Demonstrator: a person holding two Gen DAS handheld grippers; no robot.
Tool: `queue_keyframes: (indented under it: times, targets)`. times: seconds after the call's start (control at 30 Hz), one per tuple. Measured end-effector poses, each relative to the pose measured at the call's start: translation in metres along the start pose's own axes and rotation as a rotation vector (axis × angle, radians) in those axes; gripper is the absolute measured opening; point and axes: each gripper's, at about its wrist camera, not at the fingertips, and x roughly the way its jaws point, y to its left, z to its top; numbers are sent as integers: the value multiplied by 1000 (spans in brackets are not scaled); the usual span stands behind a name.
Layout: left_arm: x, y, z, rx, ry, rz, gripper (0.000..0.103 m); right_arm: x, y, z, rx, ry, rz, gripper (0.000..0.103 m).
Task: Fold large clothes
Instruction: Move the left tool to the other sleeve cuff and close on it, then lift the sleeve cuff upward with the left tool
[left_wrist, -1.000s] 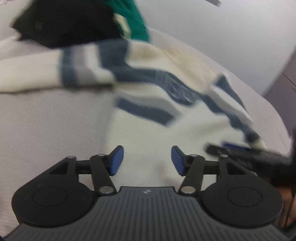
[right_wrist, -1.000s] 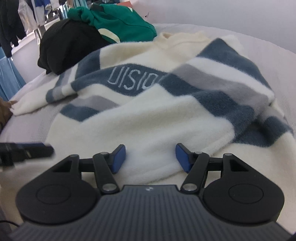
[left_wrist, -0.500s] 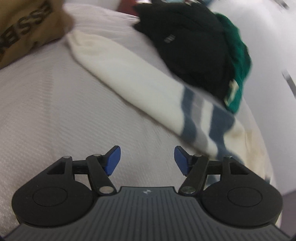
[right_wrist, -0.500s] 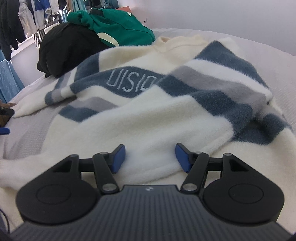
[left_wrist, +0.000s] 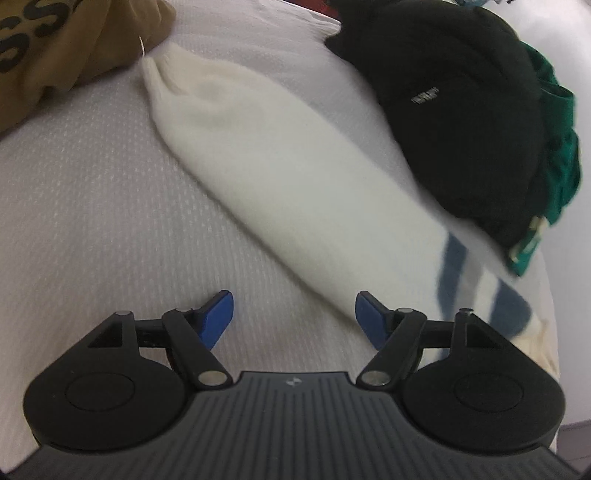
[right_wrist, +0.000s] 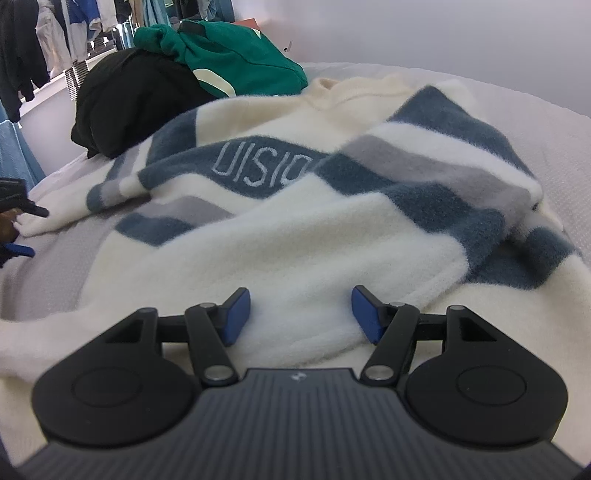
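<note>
The cream sweater (right_wrist: 295, 236) with its blue and grey stripes lay spread across the white bedcover (left_wrist: 92, 206), front side up with the lettering showing, and you had only begun to fold it. In the right wrist view one striped sleeve was already laid in over the chest, rather loosely, with a bunched edge at the far right. The other sleeve (left_wrist: 280, 184) was not yet folded: it ran straight out across the cover, its cuff just beside a tan garment (left_wrist: 66, 51) and its upper part passing close under a black garment (left_wrist: 458, 110) and a green one (right_wrist: 236, 59) heaped at the top of the bed. Your left gripper (left_wrist: 294, 314) hung over the near edge of that sleeve, its jaws having just been opening, wide apart, with bare cover and only the sleeve's margin between them and nothing clamped. Your right gripper (right_wrist: 301, 314) sat low over the sweater's lower body, jaws apart, the fleece lying between the pads without being pinched as far as I could see. My judgement: the outstretched sleeve, then the body folds, were all left to do.
</note>
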Motion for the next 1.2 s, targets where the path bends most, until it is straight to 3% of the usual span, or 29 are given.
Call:
queue_keyframes:
  times: [0.1,0.33,0.53,0.63,0.7,0.83,0.93,1.03,1.2]
  targets:
    - [9,12,10,-60,-46,-23,77,1,0,0,8,0,-1,64]
    - [29,45,32,-252,-128,-166,77,3,4,3,15,7,-11,64]
    - [36,52,50,-302,-182,-207,77,8,6,5,15,6,-17,64]
    - [34,51,56,-286,-218,-190,74,9,7,5,7,4,-20,65]
    - [36,52,60,-274,-263,-155,57,10,8,6,4,4,-21,65]
    - [45,51,69,-230,-306,-78,38,11,8,6,-2,5,-25,65]
    - [37,28,68,-85,-364,-21,17,11,8,7,-6,7,-27,65]
    - [21,5,61,27,-434,17,15,11,9,7,1,5,-29,65]
    - [-23,-33,46,156,-532,-80,14,11,11,10,4,-2,-42,66]
